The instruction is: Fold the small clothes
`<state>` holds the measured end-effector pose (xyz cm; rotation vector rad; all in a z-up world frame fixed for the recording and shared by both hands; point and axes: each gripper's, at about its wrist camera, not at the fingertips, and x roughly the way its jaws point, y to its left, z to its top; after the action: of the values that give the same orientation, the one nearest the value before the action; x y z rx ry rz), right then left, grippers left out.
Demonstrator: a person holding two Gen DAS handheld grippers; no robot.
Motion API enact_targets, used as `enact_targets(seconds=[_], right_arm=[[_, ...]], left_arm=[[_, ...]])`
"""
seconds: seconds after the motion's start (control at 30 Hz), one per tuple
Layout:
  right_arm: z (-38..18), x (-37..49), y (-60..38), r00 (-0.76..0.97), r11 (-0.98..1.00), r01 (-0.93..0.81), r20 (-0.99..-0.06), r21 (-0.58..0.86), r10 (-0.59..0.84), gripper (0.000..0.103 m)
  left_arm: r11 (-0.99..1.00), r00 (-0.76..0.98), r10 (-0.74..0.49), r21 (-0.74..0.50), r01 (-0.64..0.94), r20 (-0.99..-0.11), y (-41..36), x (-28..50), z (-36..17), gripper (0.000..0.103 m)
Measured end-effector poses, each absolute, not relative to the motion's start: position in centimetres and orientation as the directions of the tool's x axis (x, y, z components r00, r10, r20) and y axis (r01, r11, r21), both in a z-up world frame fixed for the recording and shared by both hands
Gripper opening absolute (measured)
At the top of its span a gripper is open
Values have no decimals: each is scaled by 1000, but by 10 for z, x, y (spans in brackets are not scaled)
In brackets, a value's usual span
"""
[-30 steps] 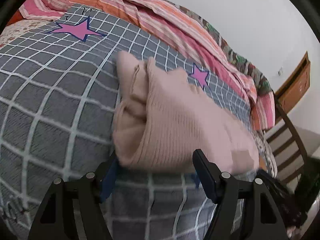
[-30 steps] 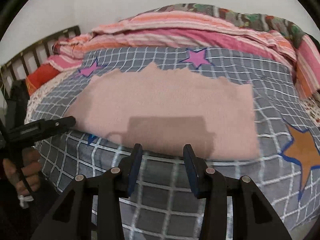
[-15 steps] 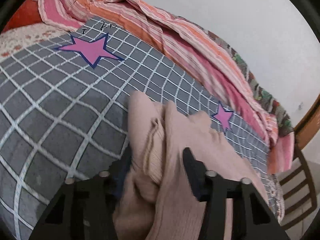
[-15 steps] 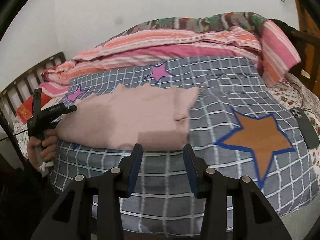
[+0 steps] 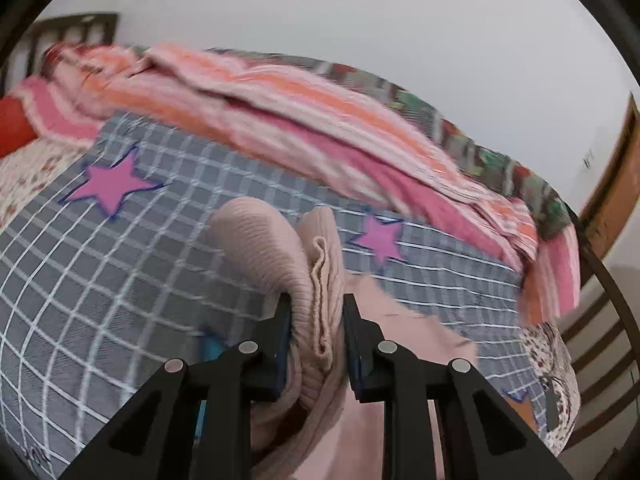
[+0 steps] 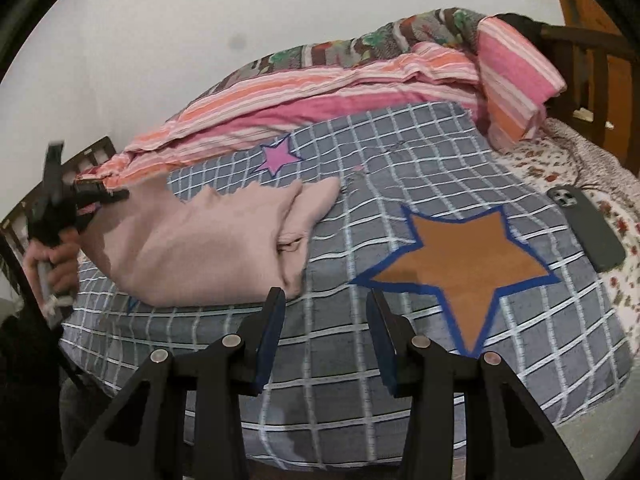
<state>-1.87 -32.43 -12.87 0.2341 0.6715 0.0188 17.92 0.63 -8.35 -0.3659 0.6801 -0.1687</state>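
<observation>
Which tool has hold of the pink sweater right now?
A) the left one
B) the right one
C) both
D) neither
A: the left tool is clamped on a bunched fold of the sweater, while the right tool hangs open over the blanket with nothing between its fingers.

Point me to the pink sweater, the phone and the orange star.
pink sweater (image 6: pixel 208 248): right wrist view, on its flat folded body.
phone (image 6: pixel 588 232): right wrist view, middle of its dark back.
orange star (image 6: pixel 464 260): right wrist view, centre of the star patch on the checked blanket.
</observation>
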Motion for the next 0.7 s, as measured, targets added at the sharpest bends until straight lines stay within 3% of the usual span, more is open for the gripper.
enact_targets(seconds=[0.23,0.43,0.5,0.57,0.63,0.7], right_arm=[[-125,-31,-351,789,973,112,-614,204,38,43],[-130,-40,-367,772,971,156,-635,182,-5,42],[-132,-39,-366,762,973,157,-647,168,-11,42],[-134,-37,-363,755,976,149,-656,157,-10,42],[-134,-34,-357,754,980,133,-656,147,-4,43],[-132,-26,-352,756,981,110,-654,158,21,43]], left_arm=[[931,734,-301,-356,87,-609,-100,179,-67,22],[917,591,-395,-341,207,-703,-190,171,-125,22],[893,559,-450,-365,264,-697,-199,164,-135,21],[849,527,-529,-420,321,-666,-194,160,-130,31],[790,491,-613,-485,376,-619,-179,160,-117,49],[792,524,-609,-482,374,-595,-159,159,-104,50]])
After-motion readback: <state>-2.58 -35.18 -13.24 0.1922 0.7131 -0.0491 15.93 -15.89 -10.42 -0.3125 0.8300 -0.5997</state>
